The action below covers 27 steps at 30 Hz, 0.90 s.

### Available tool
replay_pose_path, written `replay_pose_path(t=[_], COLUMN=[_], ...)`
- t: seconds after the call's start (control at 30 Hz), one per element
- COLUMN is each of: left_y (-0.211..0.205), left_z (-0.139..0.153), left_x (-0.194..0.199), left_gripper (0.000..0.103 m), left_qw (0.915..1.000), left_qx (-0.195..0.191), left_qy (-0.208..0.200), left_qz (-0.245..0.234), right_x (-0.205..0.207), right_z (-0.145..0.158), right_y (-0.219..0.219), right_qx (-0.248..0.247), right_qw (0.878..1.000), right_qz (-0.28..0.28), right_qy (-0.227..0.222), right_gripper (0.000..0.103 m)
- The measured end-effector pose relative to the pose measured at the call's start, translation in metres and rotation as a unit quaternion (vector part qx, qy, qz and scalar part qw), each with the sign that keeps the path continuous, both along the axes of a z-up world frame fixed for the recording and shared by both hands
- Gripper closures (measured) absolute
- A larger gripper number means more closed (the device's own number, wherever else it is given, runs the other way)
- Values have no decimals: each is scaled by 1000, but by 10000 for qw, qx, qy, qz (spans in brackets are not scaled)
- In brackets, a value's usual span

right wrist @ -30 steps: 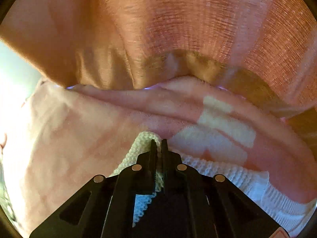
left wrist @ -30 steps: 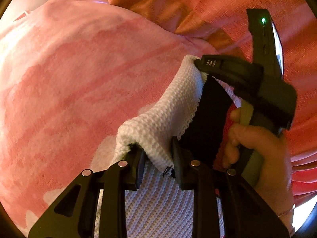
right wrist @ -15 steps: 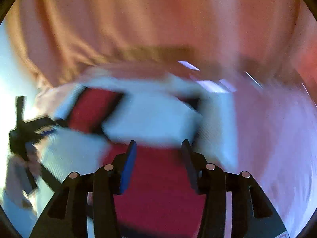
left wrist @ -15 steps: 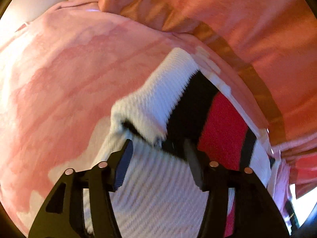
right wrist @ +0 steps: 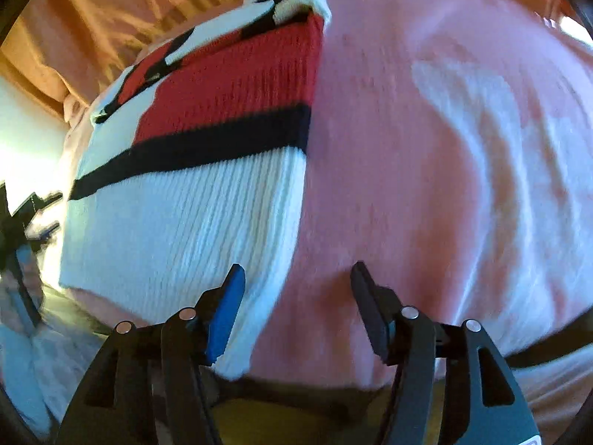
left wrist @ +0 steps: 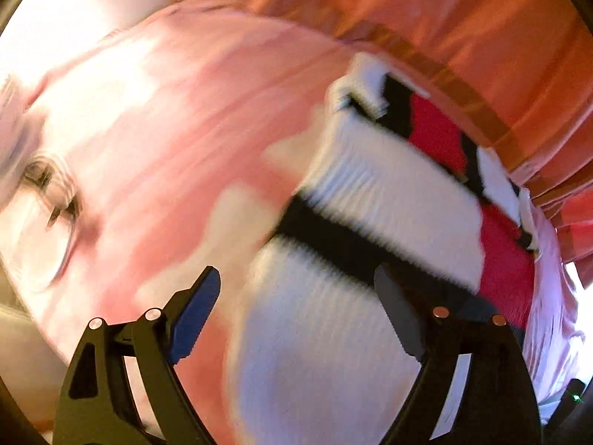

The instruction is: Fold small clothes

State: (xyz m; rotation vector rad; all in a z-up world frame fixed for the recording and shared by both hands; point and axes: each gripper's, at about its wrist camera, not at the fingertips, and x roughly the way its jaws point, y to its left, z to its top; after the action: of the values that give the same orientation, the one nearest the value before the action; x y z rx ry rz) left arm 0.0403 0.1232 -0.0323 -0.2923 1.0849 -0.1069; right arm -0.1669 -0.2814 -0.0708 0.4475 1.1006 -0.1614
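Observation:
A small knit sweater (left wrist: 370, 200), white with red blocks and black bands, lies flat on a pink blanket (left wrist: 166, 129). It also shows in the right wrist view (right wrist: 207, 155), with its folded right edge running down toward the camera. My left gripper (left wrist: 296, 293) is open and empty above the sweater's near white part. My right gripper (right wrist: 296, 285) is open and empty over the sweater's near right edge and the blanket (right wrist: 426, 170). The left wrist view is motion-blurred.
An orange-red curtain (left wrist: 444, 29) hangs behind the blanket and also shows in the right wrist view (right wrist: 111, 11). The blanket's front edge (right wrist: 333, 374) drops off just in front of my right gripper. The other gripper (right wrist: 26, 222) shows dimly at the left.
Both grippers were shut on the sweater's edge one second ago. They have let go, opened wide and pulled back. The sweater now lies folded flat on the blanket.

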Motion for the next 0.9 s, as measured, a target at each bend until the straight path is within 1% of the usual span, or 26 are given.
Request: replay_pose_path(t=[0.07,0.13,0.17,0.23,0.3,0.37,0.4,0.43,0.47,0.5,0.53,0.57,0.6,0.63,0.67,0.73,0.77,0.87,0.9], left_y=[13,22,24,22,20,15,11,6,1,-4,-7,-9,-8,-6,-6,-10,-15,-21,-23], left_z=[-9,-18,-16,-18,-18,-19,-20,-20,-20,-19,-19,-19,-22,-23,-20,-8,3,26,33], left_x=[-11,-22,-28,-36,-44,-46,-49,-52,-55,-56,-58,-59,-61,-63,-69,-81,-91,-116,-124], left_gripper=[20,20,20,20,20,20,20,24,31,36,52,84,98,97,97,98,98,98,98], left_qw=[9995,9978,9982,9982,9981,9962,9949,9947,9953,9962,9971,9971,9951,9933,9928,9940,9934,9905,9902], left_qx=[-173,-464,-468,-470,-513,-782,-906,-912,-825,-676,-511,-453,-622,-809,-913,-781,-793,-913,-867], left_qy=[223,432,315,349,327,384,405,416,398,377,363,387,536,636,581,389,275,173,138], left_qz=[154,210,209,121,61,-51,-160,-245,-327,-388,-425,-483,-552,-528,-505,-655,-779,-1009,-1084], right_x=[-6,-9,-11,-12,-13,-12,-10,-9,-8,-7,-7,-8,-11,-14,-18,-25,-32,-50,-62], right_z=[2,2,3,3,3,2,1,2,2,2,1,3,10,20,33,55,70,97,106], right_y=[7,15,19,28,35,41,45,47,49,49,45,39,33,30,25,18,13,4,2], right_qx=[158,297,301,312,459,501,386,282,166,32,129,335,447,376,276,160,66,-123,-213], right_qw=[9998,9995,9994,9992,9985,9980,9984,9985,9987,9989,9990,9986,9978,9974,9964,9948,9936,9923,9923], right_qz=[67,83,118,176,214,271,292,315,347,351,331,255,163,139,115,70,63,139,180], right_qy=[-35,-73,-92,-157,-228,-280,-299,-335,-339,-321,-286,-335,-472,-607,-793,-1005,-1127,-1228,-1209], right_gripper=[43,41,41,41,41,41,42,50,61,95,95,95,96,96,97,97,97,97,97])
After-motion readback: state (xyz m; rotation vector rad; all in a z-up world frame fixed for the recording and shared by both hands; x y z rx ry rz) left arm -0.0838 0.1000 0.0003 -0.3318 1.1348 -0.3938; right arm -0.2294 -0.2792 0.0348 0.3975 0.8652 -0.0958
